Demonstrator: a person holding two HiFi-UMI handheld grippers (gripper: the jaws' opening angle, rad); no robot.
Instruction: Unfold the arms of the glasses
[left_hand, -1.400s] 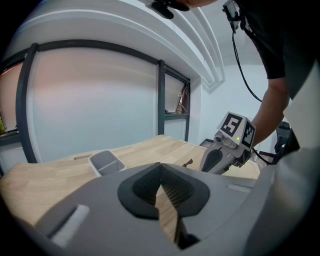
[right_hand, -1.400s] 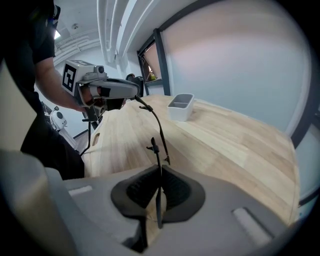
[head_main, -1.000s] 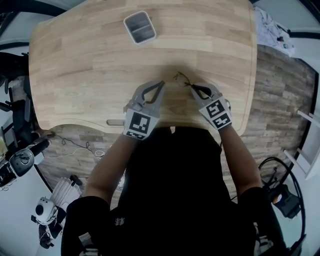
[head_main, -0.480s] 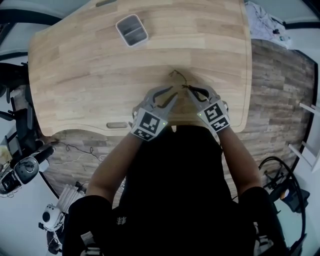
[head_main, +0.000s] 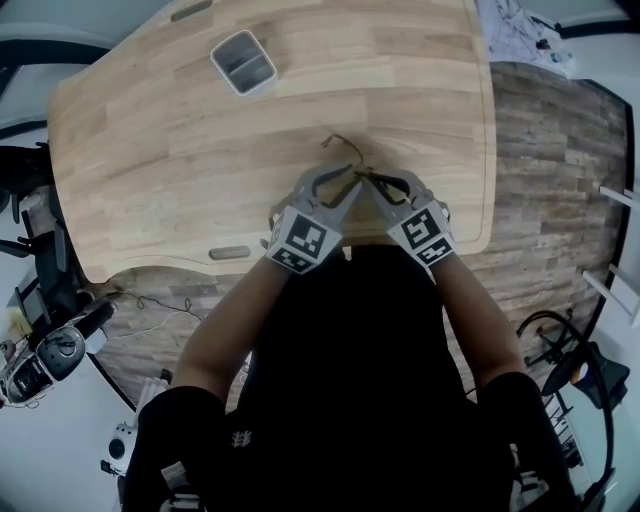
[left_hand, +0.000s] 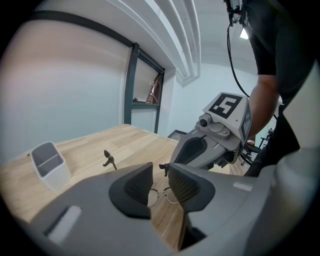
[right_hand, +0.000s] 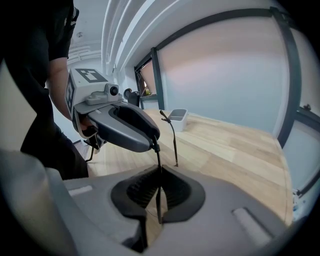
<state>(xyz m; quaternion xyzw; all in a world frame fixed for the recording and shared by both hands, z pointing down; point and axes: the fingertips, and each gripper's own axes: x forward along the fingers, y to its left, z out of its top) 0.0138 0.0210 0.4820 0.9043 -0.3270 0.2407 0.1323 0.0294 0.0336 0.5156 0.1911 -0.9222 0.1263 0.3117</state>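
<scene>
- Glasses (head_main: 347, 152), a thin wire frame, hang just above the near edge of the wooden table (head_main: 170, 150), straight in front of the person and between the two gripper tips.
- The right gripper (head_main: 372, 180) is clamped on one thin dark arm of the glasses; in the right gripper view that arm runs straight through the closed jaws (right_hand: 159, 187).
- The left gripper (head_main: 350, 183) has its jaws a little apart, and the lenses (left_hand: 159, 194) show in the narrow gap; whether the pads touch the frame is unclear.
- The other arm of the glasses (right_hand: 173, 140) sticks out free, away from the person.
- A small grey-white bin (head_main: 243, 62) stands well apart at the far left of the table.
</scene>
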